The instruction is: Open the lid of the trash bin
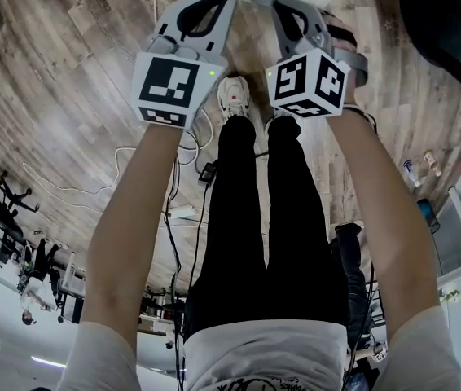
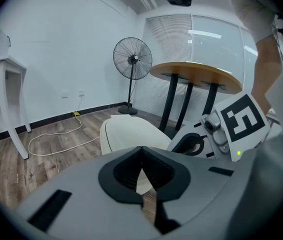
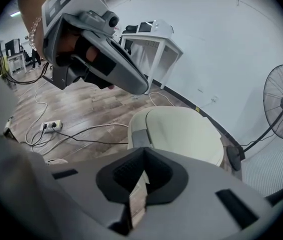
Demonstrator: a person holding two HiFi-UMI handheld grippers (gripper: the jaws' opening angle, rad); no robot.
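While both arms reach out above the wooden floor (image 1: 68, 80), the left tool (image 2: 141, 154) and the right tool (image 3: 142, 156) hang side by side, jaws pressed together on nothing, just short of the cream trash bin (image 2: 112, 136), its lid (image 3: 186, 131) down.

Wood-plank floor (image 3: 89, 106), cream trash bin (image 3: 181, 134) standing on it, white power strip (image 3: 51, 125) and loose cables (image 3: 89, 143) lying nearby
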